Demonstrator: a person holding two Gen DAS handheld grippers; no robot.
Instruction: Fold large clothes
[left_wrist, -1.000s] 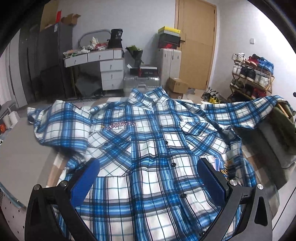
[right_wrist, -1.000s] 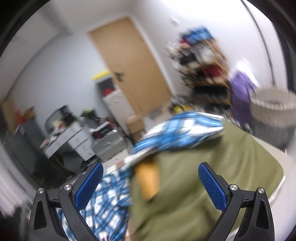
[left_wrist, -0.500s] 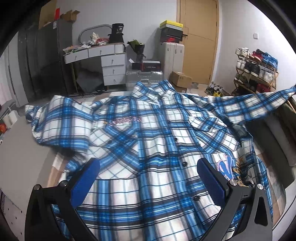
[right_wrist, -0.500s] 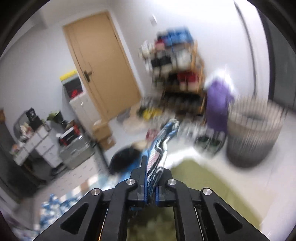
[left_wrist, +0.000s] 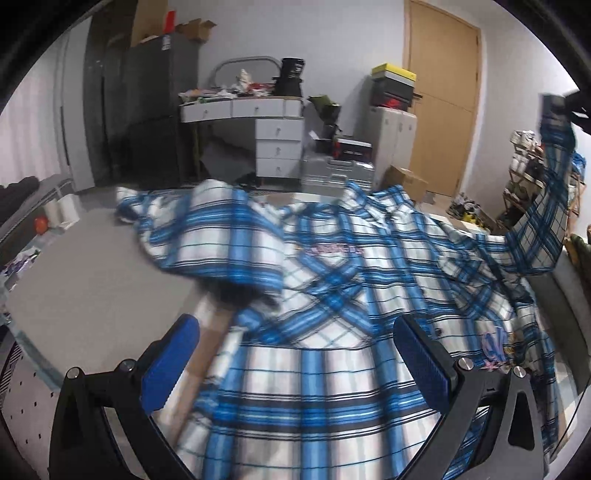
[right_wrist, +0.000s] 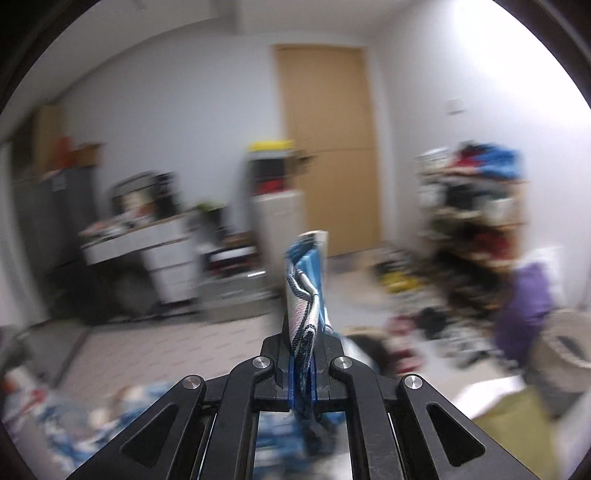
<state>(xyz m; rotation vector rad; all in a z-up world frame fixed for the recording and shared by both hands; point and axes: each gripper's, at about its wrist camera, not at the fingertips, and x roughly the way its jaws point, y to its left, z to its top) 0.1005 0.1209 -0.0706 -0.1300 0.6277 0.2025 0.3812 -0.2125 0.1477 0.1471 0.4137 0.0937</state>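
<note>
A blue and white plaid shirt lies front up on the grey surface, collar at the far side. My left gripper is open and empty, just above the shirt's lower hem. My right gripper is shut on the cuff of the shirt's right sleeve. In the left wrist view that sleeve hangs lifted high at the right edge, held by the right gripper. The other sleeve lies spread to the left.
A white desk with drawers, a suitcase, stacked boxes and a wooden door stand behind. A shoe rack and a green cloth are at the right. A laundry basket stands far right.
My right gripper has lifted the sleeve cuff high above the surface. My left gripper has shifted left over the shirt's hem and stays open.
</note>
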